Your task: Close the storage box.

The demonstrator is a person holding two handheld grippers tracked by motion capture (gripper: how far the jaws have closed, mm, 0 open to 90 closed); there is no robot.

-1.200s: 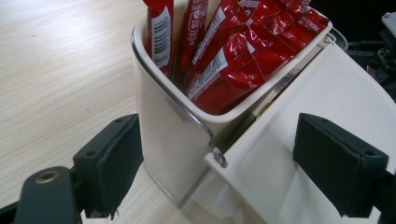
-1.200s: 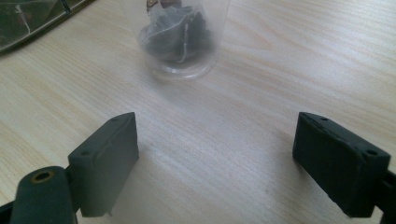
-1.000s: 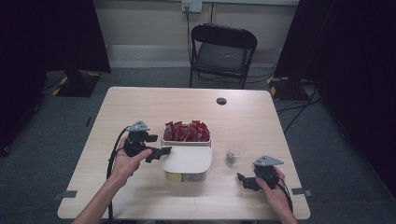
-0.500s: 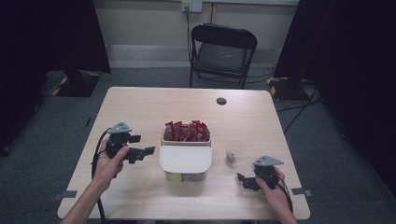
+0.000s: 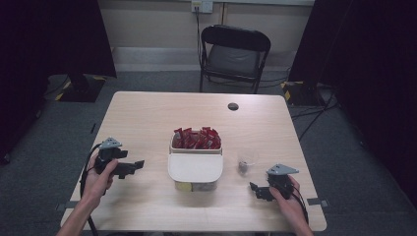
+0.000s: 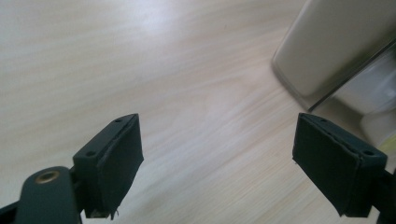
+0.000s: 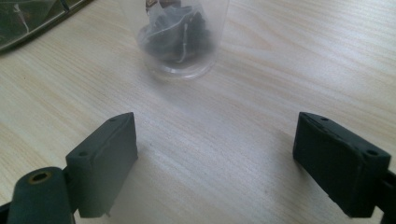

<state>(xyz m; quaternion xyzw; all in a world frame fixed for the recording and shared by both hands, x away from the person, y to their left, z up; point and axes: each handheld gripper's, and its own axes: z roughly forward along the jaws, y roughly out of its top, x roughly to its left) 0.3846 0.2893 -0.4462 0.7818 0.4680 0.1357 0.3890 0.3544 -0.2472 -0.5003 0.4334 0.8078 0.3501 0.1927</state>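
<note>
Worktop [image 5: 147, 123] of pale wood grain carries everything here, with a black folding chair [image 5: 235, 54] standing on the grey floor beyond its far edge. Near the middle of the worktop sits a cream-white container [image 5: 195, 167]; its far compartment is packed with red packets [image 5: 195, 139], while the near part is covered by a smooth pale lid. From the left gripper view a rounded corner of that container [image 6: 327, 51] shows at the upper right, blurred, apart from the jaws.

The left tongs [image 5: 135, 166] are held in the person's left hand [image 5: 101, 174] near the left edge of the worktop, pointing toward the container and well apart from it. Their jaws stand wide apart with nothing between them, bare wood showing in the gap. The right tongs [image 5: 256, 189] are held in the right hand [image 5: 287, 196] near the front right corner, pointing left; their jaws are likewise spread wide and empty.

Just right of the container stands a small clear cup [image 5: 244, 162] with something dark inside. In the right gripper view the cup [image 7: 177, 37] sits ahead of the open jaws, untouched, its contents a dark crumpled wrapper or bag I cannot identify. A small dark round disc [image 5: 233, 106] lies flat near the far edge of the worktop.
</note>
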